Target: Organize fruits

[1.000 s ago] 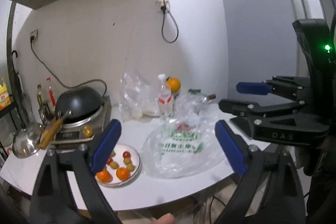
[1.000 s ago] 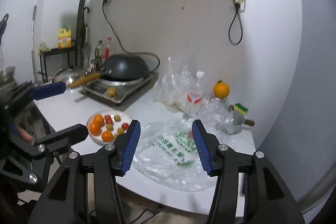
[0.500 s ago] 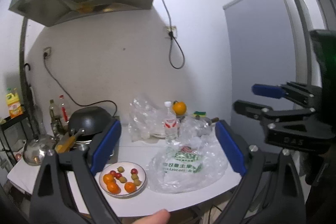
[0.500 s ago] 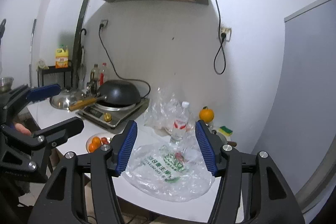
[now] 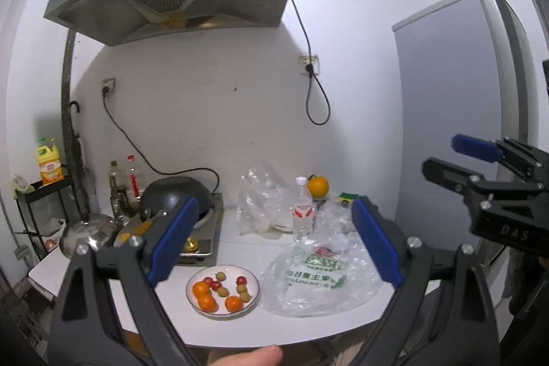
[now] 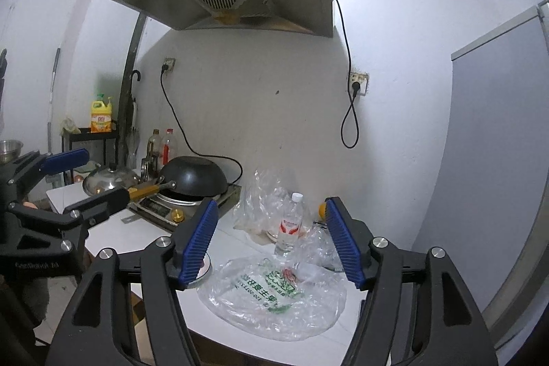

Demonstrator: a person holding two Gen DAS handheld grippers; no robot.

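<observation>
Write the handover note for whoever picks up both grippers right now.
Left gripper: open, empty, back from the counter.
Right gripper: jaws opening, nothing between them.
Plate at the counter's front edge holds three oranges and small red and green fruits.
Printed plastic bag lies flat beside the plate.
One orange sits at the back near the water bottle.
Done: fruits plated. Left: possibly that back orange.

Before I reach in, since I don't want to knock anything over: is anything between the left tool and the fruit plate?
Nothing visible. The left tool hangs open, back from the table edge, and the plate of fruit sits near that edge with only bare tabletop before it.
</observation>
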